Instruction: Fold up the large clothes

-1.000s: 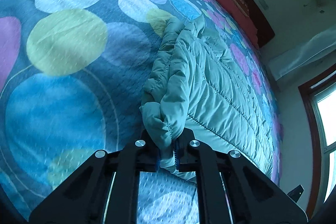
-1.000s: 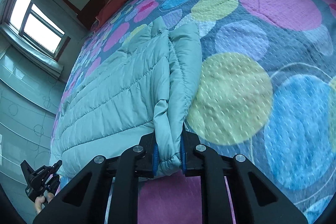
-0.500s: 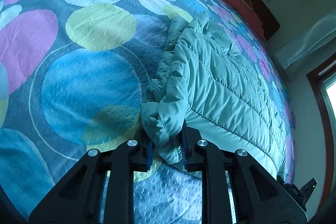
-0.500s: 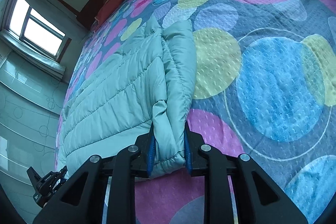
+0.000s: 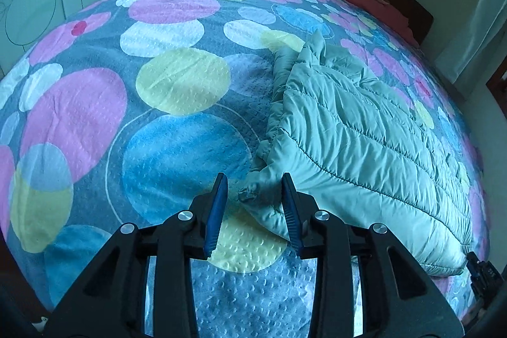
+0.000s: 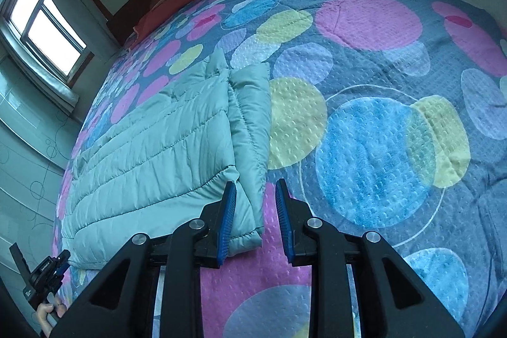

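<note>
The bed (image 5: 177, 154), spread with a circle-patterned cover, carries the quilted green jacket (image 5: 355, 141), which runs lengthwise from lower centre toward the upper middle of both views. Its near corners lie between the fingers of each hand-held gripper. The left hand-held gripper (image 5: 255, 195) and the right hand-held gripper (image 6: 256, 205) now stand apart; a second ago both were clamped on those corners, lifted.

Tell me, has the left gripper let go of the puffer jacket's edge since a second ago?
Yes. The left gripper has opened; the puffer jacket edge that was pinched now lies loose on the circle-patterned bedspread.
</note>
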The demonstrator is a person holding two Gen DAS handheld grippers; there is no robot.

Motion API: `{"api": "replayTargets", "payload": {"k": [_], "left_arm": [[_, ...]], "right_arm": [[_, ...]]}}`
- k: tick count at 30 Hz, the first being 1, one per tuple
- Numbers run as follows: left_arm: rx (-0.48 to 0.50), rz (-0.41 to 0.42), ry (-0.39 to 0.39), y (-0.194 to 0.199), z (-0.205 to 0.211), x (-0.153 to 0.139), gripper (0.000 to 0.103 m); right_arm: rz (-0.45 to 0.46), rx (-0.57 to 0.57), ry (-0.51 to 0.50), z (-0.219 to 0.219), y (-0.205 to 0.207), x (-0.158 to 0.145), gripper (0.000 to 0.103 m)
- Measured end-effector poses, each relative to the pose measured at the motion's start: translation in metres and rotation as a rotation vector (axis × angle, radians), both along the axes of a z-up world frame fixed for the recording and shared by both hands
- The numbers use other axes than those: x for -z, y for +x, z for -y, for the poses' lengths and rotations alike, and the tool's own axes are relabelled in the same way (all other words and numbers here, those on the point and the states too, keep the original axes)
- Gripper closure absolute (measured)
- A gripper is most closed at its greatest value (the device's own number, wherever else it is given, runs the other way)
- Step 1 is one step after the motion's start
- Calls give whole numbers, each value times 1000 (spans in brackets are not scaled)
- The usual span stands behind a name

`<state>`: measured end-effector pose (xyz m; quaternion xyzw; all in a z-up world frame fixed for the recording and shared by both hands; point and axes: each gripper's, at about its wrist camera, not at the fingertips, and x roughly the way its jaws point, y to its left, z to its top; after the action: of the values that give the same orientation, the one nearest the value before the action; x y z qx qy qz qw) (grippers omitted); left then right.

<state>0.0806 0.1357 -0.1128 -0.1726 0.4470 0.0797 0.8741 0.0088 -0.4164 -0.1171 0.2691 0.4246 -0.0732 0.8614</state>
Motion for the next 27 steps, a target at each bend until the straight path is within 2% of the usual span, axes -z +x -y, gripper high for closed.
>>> {"api": "replayTargets", "payload": {"k": [8, 16, 20, 27], "left_arm": [[6, 44, 148, -5, 12, -26, 68], [49, 147, 260, -2, 35, -62, 67], [101, 165, 240, 12, 56, -68, 63], [211, 117, 243, 48, 103, -46, 63]], "right_arm": [[15, -11, -166, -16, 4, -22, 76], [71, -86, -264, -52, 16, -51, 76], [87, -163, -275, -83, 32, -56, 76], [49, -334, -280, -153, 75, -41, 76]]}}
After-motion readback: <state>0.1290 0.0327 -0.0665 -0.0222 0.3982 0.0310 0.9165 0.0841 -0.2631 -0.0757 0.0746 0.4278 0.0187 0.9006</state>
